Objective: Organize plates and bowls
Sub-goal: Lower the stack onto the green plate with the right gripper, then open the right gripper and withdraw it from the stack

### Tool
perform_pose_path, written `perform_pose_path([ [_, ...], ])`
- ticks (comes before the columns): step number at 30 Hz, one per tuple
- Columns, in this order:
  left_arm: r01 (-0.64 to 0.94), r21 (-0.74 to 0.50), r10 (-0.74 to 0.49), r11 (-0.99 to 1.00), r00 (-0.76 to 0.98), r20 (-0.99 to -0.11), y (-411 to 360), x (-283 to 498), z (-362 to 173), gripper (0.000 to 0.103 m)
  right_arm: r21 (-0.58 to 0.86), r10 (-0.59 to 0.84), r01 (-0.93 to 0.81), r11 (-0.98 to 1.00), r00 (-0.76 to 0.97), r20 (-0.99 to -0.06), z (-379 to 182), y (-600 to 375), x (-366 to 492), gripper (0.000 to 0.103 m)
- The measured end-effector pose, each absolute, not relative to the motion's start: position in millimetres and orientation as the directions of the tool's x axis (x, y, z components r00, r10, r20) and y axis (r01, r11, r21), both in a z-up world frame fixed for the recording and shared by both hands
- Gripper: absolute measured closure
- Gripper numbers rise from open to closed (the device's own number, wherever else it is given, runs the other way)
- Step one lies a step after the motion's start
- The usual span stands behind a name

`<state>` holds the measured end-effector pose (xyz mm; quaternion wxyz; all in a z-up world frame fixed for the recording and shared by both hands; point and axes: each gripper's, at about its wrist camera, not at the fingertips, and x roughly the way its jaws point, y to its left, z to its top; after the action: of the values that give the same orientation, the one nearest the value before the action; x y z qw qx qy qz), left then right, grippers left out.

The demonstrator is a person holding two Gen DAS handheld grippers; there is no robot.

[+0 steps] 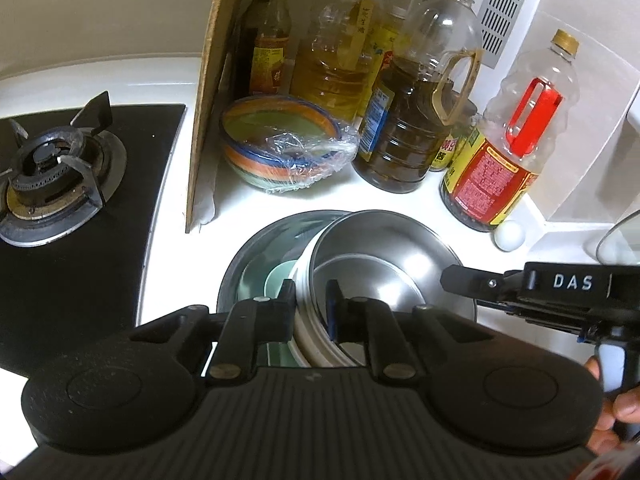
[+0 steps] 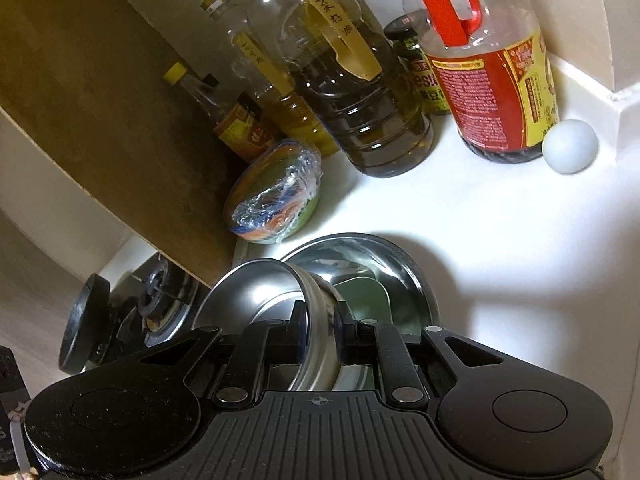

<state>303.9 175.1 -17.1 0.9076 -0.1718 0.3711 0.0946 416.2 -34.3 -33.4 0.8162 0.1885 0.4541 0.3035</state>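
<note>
Where my left claw [image 1: 310, 300] reaches forward, its two fingers stand close together on the near rim of a steel bowl [image 1: 384, 256], one finger inside the wall and one outside; the pads press on the rim. My right claw [image 2: 320, 316] is nearly closed on the same steel bowl [image 2: 256, 292] at the opposite rim, gripping the wall likewise. The bowl is tilted and sits partly inside a larger steel basin [image 1: 260, 248] on the white desk [image 1: 400, 204]. A pale green dish [image 1: 280, 276] lies in the basin; most of it is hidden behind the bowl and my fingers, so its shape cannot be made out. The near edge of the bowl and basin is cut off by the claw body in both views.

Behind the basin stands a striped bowl [image 1: 280, 144] partly wrapped in plastic film, its contents unclear. A wooden board [image 1: 208, 92] stands upright beside it, screening the bottles [image 1: 412, 112] behind it from the stove [image 1: 52, 168]. A white egg [image 2: 570, 146] rests against the red-labelled bottle [image 2: 492, 80].
</note>
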Motion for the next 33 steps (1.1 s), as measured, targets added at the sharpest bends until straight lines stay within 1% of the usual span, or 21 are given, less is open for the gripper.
perform_pose_path([
  [7,-0.285,-0.245,0.027,0.927,0.701,-0.713,178,309,-15,0.090,0.619,0.657,-0.234,0.749,0.377,-0.653,-31,-36,424,0.088],
  [19,-0.254,-0.238,0.010,0.937,0.703,-0.711,180,309,-16,0.089,0.580,0.621,-0.234,0.780,0.407,-0.670,-28,-30,417,0.088],
  [22,-0.244,-0.214,0.021,0.946,0.703,-0.711,179,309,-15,0.089,0.568,0.610,-0.234,0.789,0.413,-0.676,-27,-28,416,0.088],
  [25,-0.231,-0.186,0.036,0.955,0.713,-0.700,178,306,-10,0.089,0.568,0.607,-0.233,0.790,0.433,-0.667,-23,-28,412,0.086],
  [26,-0.226,-0.180,0.039,0.957,0.719,-0.693,179,304,-8,0.089,0.567,0.606,-0.235,0.790,0.445,-0.659,-20,-30,409,0.076],
  [27,-0.219,-0.175,0.041,0.960,0.726,-0.687,179,301,-5,0.089,0.565,0.603,-0.235,0.791,0.460,-0.652,-17,-31,406,0.058],
  [29,-0.197,-0.159,0.041,0.967,0.740,-0.672,179,296,0,0.088,0.562,0.597,-0.240,0.792,0.495,-0.631,-11,-36,398,0.040],
  [32,-0.165,-0.140,0.035,0.976,0.758,-0.651,178,284,7,0.079,0.556,0.590,-0.250,0.793,0.543,-0.597,-4,-45,381,0.040],
  [33,-0.151,-0.136,0.029,0.979,0.765,-0.643,178,279,9,0.078,0.551,0.582,-0.247,0.798,0.557,-0.593,-3,-48,375,0.039],
])
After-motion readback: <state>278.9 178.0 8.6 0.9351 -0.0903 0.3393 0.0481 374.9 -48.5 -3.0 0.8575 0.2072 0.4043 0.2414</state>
